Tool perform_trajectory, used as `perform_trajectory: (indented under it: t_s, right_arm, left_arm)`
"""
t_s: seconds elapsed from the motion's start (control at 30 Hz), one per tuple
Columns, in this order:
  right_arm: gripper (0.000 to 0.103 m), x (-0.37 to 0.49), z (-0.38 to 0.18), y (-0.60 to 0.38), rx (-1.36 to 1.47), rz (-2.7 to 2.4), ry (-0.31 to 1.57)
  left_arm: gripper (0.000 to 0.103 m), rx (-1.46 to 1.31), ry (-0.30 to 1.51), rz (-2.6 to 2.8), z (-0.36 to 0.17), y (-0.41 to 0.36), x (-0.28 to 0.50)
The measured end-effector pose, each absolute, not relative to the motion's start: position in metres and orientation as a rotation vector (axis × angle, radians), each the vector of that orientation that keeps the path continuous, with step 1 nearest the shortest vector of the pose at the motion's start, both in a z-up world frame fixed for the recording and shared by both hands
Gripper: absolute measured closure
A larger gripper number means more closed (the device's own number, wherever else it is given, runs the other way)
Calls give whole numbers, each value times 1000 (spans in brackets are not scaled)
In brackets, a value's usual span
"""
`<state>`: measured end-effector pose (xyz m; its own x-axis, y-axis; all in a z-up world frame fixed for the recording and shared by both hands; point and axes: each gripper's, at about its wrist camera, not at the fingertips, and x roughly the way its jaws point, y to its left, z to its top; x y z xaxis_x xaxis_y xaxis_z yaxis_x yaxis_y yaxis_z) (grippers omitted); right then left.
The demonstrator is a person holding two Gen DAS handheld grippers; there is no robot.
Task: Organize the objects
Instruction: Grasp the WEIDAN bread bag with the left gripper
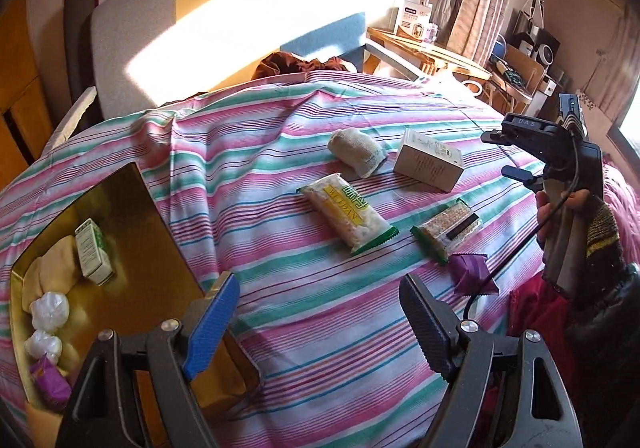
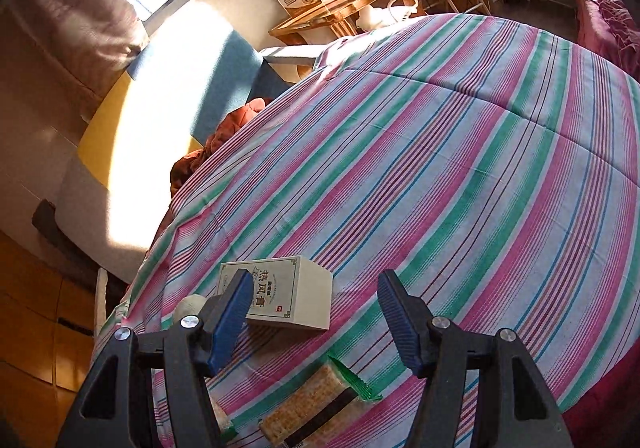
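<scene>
On the striped bedspread (image 1: 280,167) lie a rolled white sock (image 1: 357,151), a white carton (image 1: 429,160), a yellow-labelled snack pack (image 1: 349,213), a cracker pack (image 1: 447,230) and a purple wrapper (image 1: 472,272). A gold tray (image 1: 132,207) at the left holds a small green-white box (image 1: 93,252), white balls (image 1: 50,312) and a purple packet (image 1: 50,384). My left gripper (image 1: 316,324) is open and empty above the bedspread beside the tray. My right gripper (image 2: 312,312) is open and empty above the carton (image 2: 284,292) and cracker pack (image 2: 316,408); it also shows in the left wrist view (image 1: 504,153).
A grey, yellow and blue headboard (image 1: 200,19) stands behind the bed. A wooden side table (image 1: 432,51) with a printed box stands by the window. A brown cloth (image 1: 296,65) lies at the bed's far edge. A pink blanket (image 2: 608,15) lies at the right.
</scene>
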<state>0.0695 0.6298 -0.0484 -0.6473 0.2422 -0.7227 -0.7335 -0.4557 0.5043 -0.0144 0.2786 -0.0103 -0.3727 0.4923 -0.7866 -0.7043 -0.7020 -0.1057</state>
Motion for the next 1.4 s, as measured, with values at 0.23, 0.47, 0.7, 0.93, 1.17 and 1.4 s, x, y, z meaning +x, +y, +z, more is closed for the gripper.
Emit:
perform_trajectory:
  t_s: [0.23,0.47,0.7,0.93,1.17,1.4]
  right_arm:
    - [37,81,-47,635,-708,2106,1184]
    - [37,78,-51,635,-743,2105,1211]
    - [37,71,-53,631,-785,2123,1202]
    - [37,72,-54,633,-778,2116,1214]
    - [37,73,-59,637,-778,2097,1246]
    - [37,101,-58,651,-620,2043,1352]
  left_arm:
    - [20,-1199,260,2064,-34,318,-37]
    - [20,-1299,224,2057,-60,342,-61]
    - [20,-1334,193,2055,-71,365,-79]
    - [18,-1361,243,2093,-91,397,-96]
    - [54,-1285,353,2115,-105,402,-89]
    - [60,-1248,370,2080,-106,378,-63]
